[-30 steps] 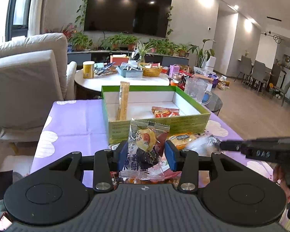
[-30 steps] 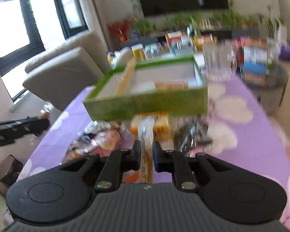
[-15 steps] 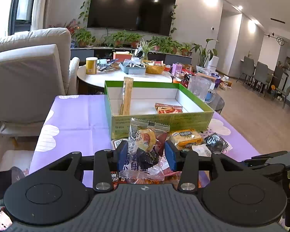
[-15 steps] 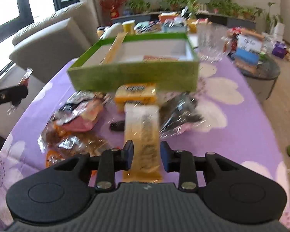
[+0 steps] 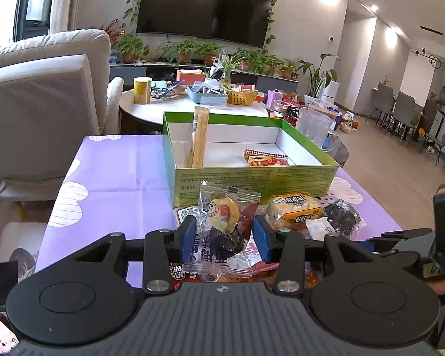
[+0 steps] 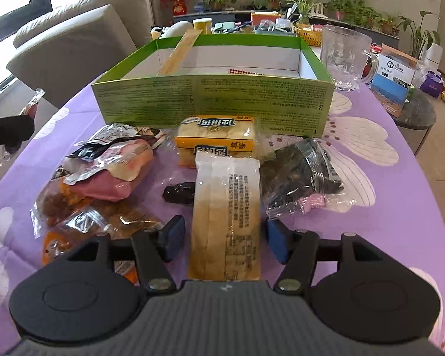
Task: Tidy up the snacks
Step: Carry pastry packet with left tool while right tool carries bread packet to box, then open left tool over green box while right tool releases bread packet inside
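My left gripper (image 5: 225, 235) is shut on a clear snack packet (image 5: 226, 225) with a round pastry, held above the purple cloth in front of the green box (image 5: 252, 175). The box holds a long stick pack (image 5: 199, 136) and a red packet (image 5: 265, 158). My right gripper (image 6: 224, 237) is open, its pads on either side of a long yellow bar packet (image 6: 227, 207) that lies on the cloth. A yellow cake pack (image 6: 216, 136), a dark packet (image 6: 299, 175) and pink and orange packets (image 6: 103, 172) lie around it, in front of the green box (image 6: 210, 101).
A glass mug (image 6: 345, 56) stands right of the box. A grey armchair (image 5: 38, 101) is to the left. A white round table (image 5: 151, 106) with clutter stands behind the box. The purple tablecloth (image 5: 115, 172) has bare room left of the box.
My right gripper opened and let go of the yellow bar packet, which now lies on the cloth; the gripper drew back and lower. My left gripper kept its packet and barely moved.
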